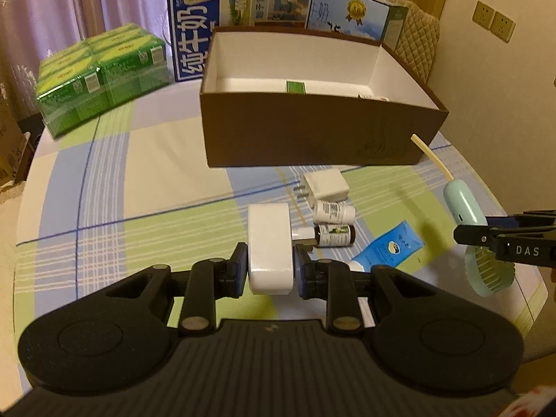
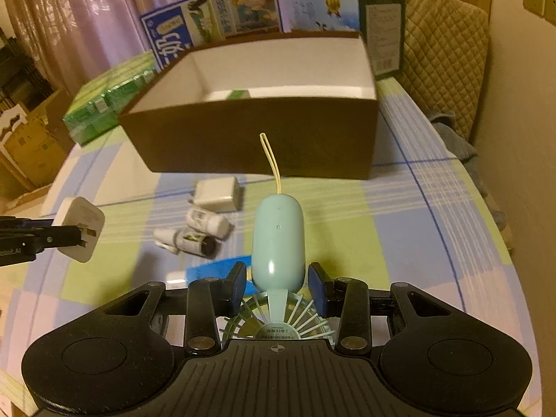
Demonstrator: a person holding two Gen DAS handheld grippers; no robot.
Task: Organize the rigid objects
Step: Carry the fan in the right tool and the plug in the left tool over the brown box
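Observation:
My left gripper (image 1: 270, 266) is shut on a white plug adapter (image 1: 269, 243), held off the table in front of the brown open box (image 1: 312, 132). In the right wrist view the same adapter (image 2: 80, 224) hangs in the left gripper (image 2: 78, 238) at the far left. My right gripper (image 2: 278, 278) is shut on the handle of a light-blue handheld fan (image 2: 278, 236), whose yellow loop points at the box (image 2: 260, 139). From the left wrist view the fan (image 1: 464, 205) sits in the right gripper (image 1: 460, 234) at the right edge.
On the checked cloth lie a white charger (image 1: 326, 184), two small bottles (image 1: 333, 210) (image 1: 333, 234) and a blue tube (image 1: 389, 246). A green item (image 1: 295, 87) lies inside the box. Green cartons (image 1: 104, 76) and milk cartons (image 1: 239, 17) stand behind, with a quilted chair (image 2: 441, 52) at the right.

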